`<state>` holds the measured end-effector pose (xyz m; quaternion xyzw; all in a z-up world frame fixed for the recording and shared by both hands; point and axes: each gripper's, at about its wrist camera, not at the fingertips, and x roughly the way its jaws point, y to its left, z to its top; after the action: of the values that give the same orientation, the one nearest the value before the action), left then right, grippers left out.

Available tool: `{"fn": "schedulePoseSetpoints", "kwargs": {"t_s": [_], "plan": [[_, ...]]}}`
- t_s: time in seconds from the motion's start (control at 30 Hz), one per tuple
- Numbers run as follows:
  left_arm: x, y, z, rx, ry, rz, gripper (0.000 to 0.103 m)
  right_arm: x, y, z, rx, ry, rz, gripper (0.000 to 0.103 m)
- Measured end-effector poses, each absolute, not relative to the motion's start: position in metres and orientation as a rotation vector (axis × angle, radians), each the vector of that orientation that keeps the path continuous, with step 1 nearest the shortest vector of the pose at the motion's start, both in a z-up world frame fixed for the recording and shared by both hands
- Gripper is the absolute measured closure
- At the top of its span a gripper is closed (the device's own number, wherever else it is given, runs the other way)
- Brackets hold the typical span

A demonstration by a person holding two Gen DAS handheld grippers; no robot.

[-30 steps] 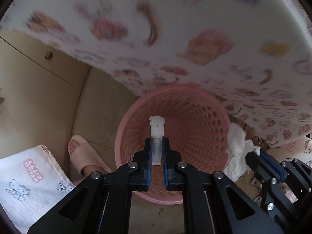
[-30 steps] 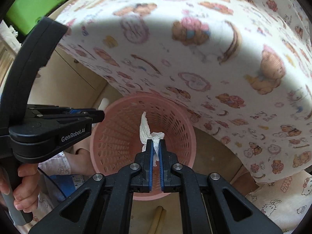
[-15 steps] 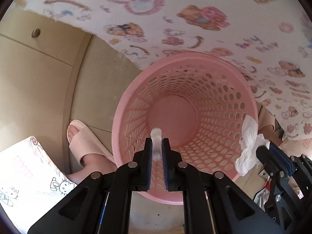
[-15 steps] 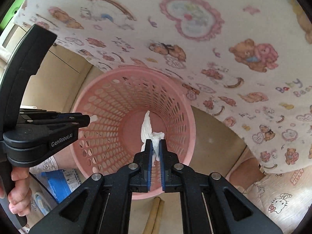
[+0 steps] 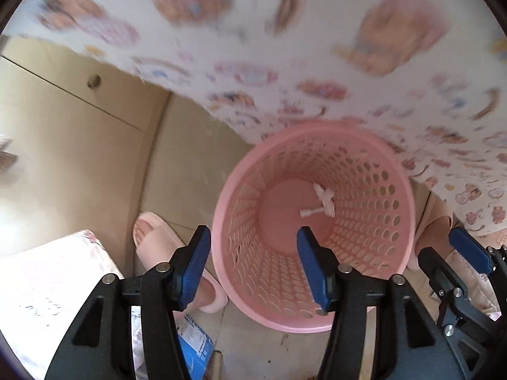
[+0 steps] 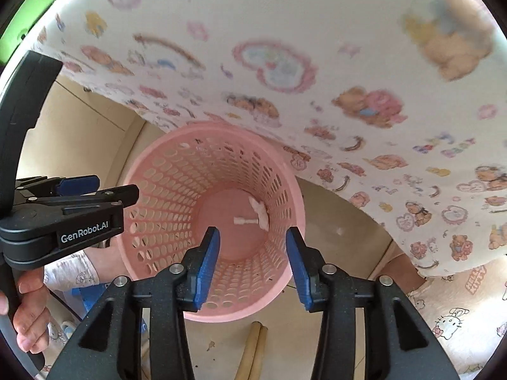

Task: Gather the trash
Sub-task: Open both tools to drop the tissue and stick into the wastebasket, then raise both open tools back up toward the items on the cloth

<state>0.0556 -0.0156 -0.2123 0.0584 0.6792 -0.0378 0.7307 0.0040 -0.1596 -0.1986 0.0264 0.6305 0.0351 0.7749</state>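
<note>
A pink perforated basket [image 5: 393, 221] stands on the floor under the edge of a teddy-print cloth [image 5: 285, 47]; it also shows in the right wrist view [image 6: 152, 196]. At its bottom lie a small white plastic piece [image 5: 309, 212] [image 6: 245, 220] and a crumpled white tissue [image 5: 326, 199] [image 6: 260, 212]. My left gripper [image 5: 253, 269] is open and empty above the basket's near rim. My right gripper [image 6: 253, 262] is open and empty above the basket. The left gripper also shows at the left of the right wrist view [image 6: 111, 190].
A foot in a pink slipper [image 5: 164, 253] stands left of the basket. A beige cabinet with a knob [image 5: 94, 80] is behind. A blue-and-white pack [image 5: 193, 345] lies on the floor. Wooden sticks [image 6: 253, 348] lie in front of the basket.
Both grippers have opened. The white plastic piece and the tissue have dropped from them to the bottom of the basket.
</note>
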Motion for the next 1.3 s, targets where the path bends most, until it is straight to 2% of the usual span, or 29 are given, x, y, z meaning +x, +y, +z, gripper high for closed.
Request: {"fn": "schedulePoseSetpoints", "kwargs": {"t_s": [0.13,0.43,0.67,0.93,1.17,1.3], "plan": [[0.053,-0.013,-0.183,0.124,1.405,-0.073,0.043,0.0,-0.162,-0.174,0.062,1.305,0.07,0.055],[0.047,-0.001,-0.131,0.077,1.252,-0.06,0.041,-0.01,-0.175,-0.113,0.061,1.098,0.045,0.044],[0.044,0.002,-0.102,0.077,1.109,-0.017,0.04,-0.014,-0.178,-0.084,0.049,1.01,0.031,0.043],[0.05,0.009,-0.057,0.075,0.935,0.029,0.031,-0.015,-0.19,-0.046,0.055,0.907,0.034,0.043],[0.08,0.001,-0.023,0.12,0.891,0.023,0.031,0.01,-0.206,-0.012,0.034,0.854,0.011,0.043],[0.103,-0.003,-0.01,0.094,0.893,-0.036,0.023,0.03,-0.214,0.003,0.012,0.829,-0.003,0.042]]}}
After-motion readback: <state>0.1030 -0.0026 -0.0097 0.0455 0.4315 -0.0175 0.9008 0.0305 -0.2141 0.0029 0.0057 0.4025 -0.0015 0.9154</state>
